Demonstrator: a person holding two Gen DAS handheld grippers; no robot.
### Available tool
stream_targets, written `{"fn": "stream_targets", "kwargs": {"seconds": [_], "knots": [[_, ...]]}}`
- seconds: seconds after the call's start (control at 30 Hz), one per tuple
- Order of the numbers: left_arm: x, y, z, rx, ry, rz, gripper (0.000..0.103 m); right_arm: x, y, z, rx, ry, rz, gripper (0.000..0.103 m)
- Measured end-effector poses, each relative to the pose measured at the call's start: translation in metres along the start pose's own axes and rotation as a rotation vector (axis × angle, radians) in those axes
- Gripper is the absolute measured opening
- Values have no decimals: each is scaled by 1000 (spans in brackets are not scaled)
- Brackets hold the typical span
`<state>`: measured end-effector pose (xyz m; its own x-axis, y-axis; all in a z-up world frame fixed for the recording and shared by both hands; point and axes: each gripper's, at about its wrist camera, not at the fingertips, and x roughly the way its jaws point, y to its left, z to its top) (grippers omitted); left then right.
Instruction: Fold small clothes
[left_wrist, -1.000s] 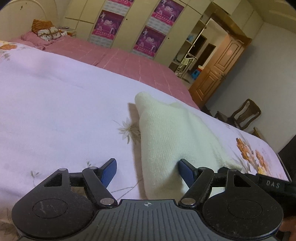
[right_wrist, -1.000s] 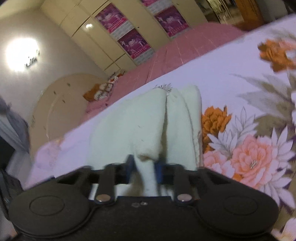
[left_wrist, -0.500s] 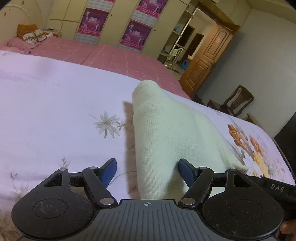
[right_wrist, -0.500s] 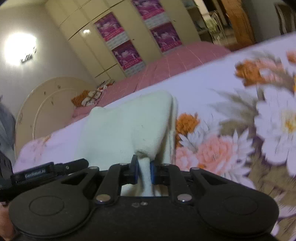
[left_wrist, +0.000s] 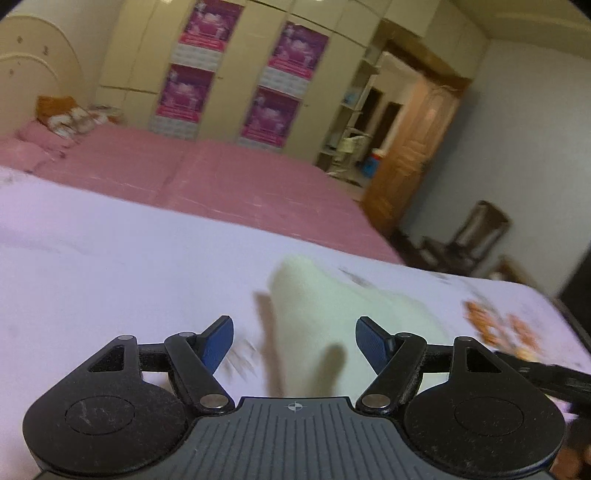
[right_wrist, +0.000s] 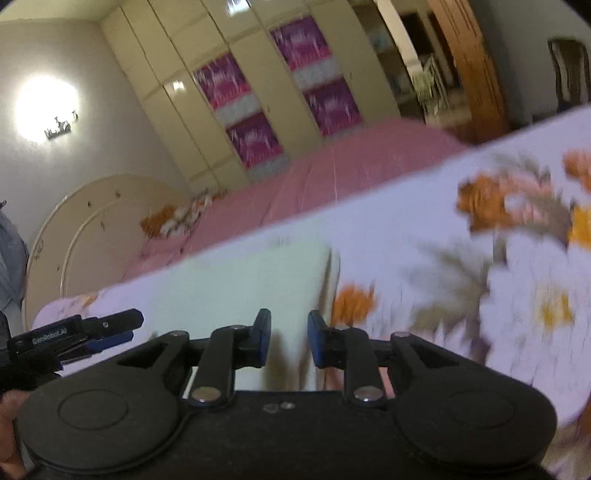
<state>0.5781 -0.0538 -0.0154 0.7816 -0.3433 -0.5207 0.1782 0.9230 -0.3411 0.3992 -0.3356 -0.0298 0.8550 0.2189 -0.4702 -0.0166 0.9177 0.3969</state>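
A cream knitted garment lies folded flat on the lilac floral bedspread. It also shows in the right wrist view. My left gripper is open and empty, held just above the garment's near edge. My right gripper is open with a narrow gap, empty, above the garment's right edge. The left gripper's fingers show at the left of the right wrist view. Both views are motion-blurred.
A pink bed with a pillow pile lies beyond the bedspread. A wardrobe with magenta posters lines the far wall. A wooden door and chair stand at right.
My right gripper has opened and let go of the garment, which now lies flat. Both grippers have pulled back and tilted upward. The left gripper stayed open.
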Motion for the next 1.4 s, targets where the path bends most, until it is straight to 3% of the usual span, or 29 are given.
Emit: {"fn": "stream_targets", "kwargs": {"seconds": [0.1,0.2,0.27,0.47,0.53,0.57,0.6,0.7,0.8,0.9,1.03,1.13,1.27,1.4], "knots": [[27,4,7,-58,40,4,73,26,16,11,-98,7,4,20],[51,1,5,-64,106,18,73,59,32,14,-210,68,-5,19],[66,-1,-3,-67,143,36,73,79,38,13,-285,130,-74,11],[71,-7,-4,-17,135,60,73,86,21,11,-280,142,-180,12],[54,-10,3,-13,109,44,73,80,22,12,-270,149,-187,13],[40,-11,1,3,82,27,73,72,24,14,-264,135,-185,21],[25,-13,-3,29,66,12,73,61,28,14,-263,105,-173,22],[11,-19,-15,84,85,10,73,34,40,8,-290,72,-99,23],[9,-14,-26,37,102,8,73,34,51,-7,-350,112,-48,20],[2,-17,-27,52,109,9,73,43,52,-22,-392,147,-128,19],[-30,-20,-34,110,96,13,73,34,47,-13,-351,146,-195,24],[-47,-14,-48,133,111,17,73,4,56,-12,-355,104,-140,22],[-60,-9,-67,103,137,23,73,-14,70,-38,-400,135,-45,22],[-78,-15,-81,131,129,33,73,-9,71,-65,-448,204,-65,20]]}}
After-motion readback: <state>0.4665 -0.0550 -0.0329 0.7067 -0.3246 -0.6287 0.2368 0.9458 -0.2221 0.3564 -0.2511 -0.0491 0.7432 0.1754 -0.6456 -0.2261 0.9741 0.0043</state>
